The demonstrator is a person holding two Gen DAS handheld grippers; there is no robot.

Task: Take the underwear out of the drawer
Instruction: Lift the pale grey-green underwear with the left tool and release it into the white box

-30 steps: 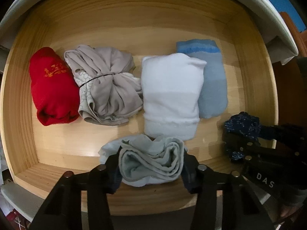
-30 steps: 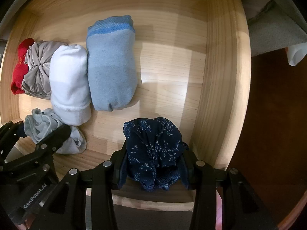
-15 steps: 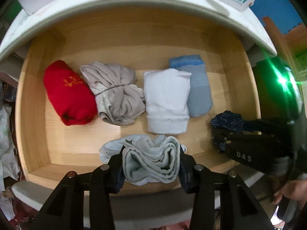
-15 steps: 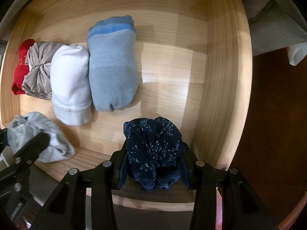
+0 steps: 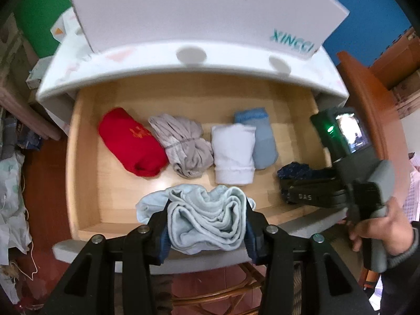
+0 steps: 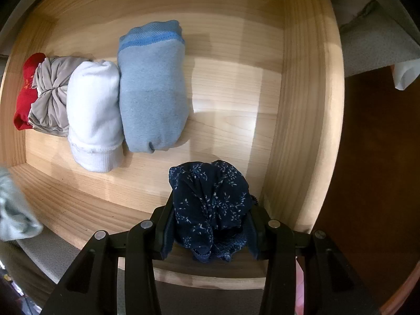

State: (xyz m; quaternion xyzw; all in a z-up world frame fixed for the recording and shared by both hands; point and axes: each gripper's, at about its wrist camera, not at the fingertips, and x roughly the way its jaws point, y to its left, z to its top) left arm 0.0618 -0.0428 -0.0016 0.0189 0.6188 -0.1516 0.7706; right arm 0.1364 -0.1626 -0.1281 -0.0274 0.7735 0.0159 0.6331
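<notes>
My left gripper (image 5: 207, 223) is shut on crumpled pale blue underwear (image 5: 207, 218) and holds it high above the front edge of the open wooden drawer (image 5: 78, 183). My right gripper (image 6: 210, 225) is shut on navy floral underwear (image 6: 210, 204) low inside the drawer (image 6: 302, 105) at its front right corner; it also shows in the left wrist view (image 5: 296, 181). The pale blue piece shows at the left edge of the right wrist view (image 6: 13, 210).
Four rolled pieces lie in a row in the drawer: red (image 5: 131, 144), grey-beige (image 5: 183, 147), white (image 5: 233, 155), light blue (image 5: 262, 139). A white box (image 5: 197, 13) sits on the cabinet top. A wicker chair (image 5: 218, 288) stands below.
My left gripper has risen and pulled back with the pale blue underwear, out over the drawer front. The right gripper has stayed still, holding the navy piece.
</notes>
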